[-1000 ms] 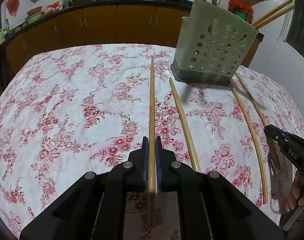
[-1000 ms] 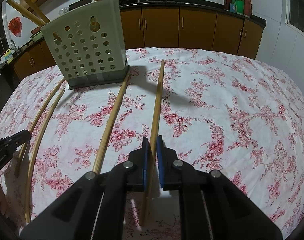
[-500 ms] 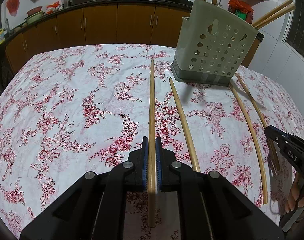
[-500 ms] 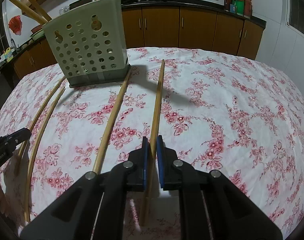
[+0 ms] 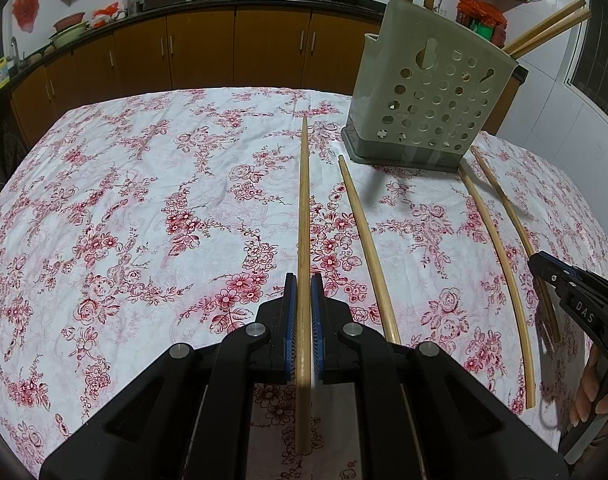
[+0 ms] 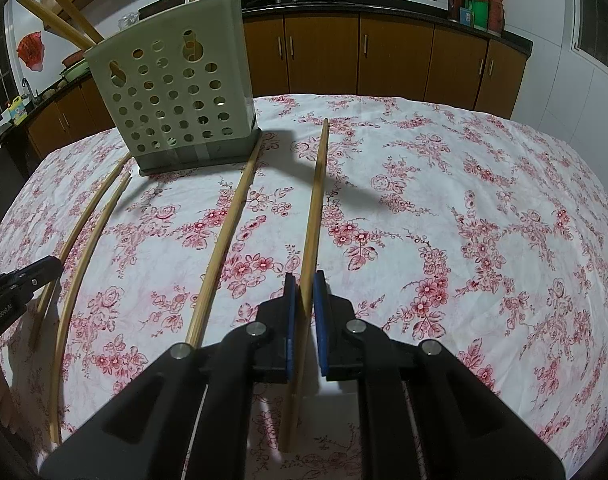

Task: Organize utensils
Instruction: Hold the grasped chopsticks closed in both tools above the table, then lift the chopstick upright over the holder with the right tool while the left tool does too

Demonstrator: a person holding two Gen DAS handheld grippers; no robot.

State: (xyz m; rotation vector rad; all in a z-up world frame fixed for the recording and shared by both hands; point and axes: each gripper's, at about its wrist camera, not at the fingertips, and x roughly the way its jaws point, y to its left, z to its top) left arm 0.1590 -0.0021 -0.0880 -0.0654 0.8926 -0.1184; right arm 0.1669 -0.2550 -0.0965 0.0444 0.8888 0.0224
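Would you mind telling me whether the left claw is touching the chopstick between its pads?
Touching. The left wrist view shows the left claw shut on the chopstick, both blue pads flush against its sides with no gap.

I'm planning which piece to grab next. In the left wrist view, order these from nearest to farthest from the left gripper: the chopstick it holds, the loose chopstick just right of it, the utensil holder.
1. Held chopstick, between the left gripper jaws.
2. Loose chopstick, just right, on the cloth.
3. Utensil holder, far right, upright.
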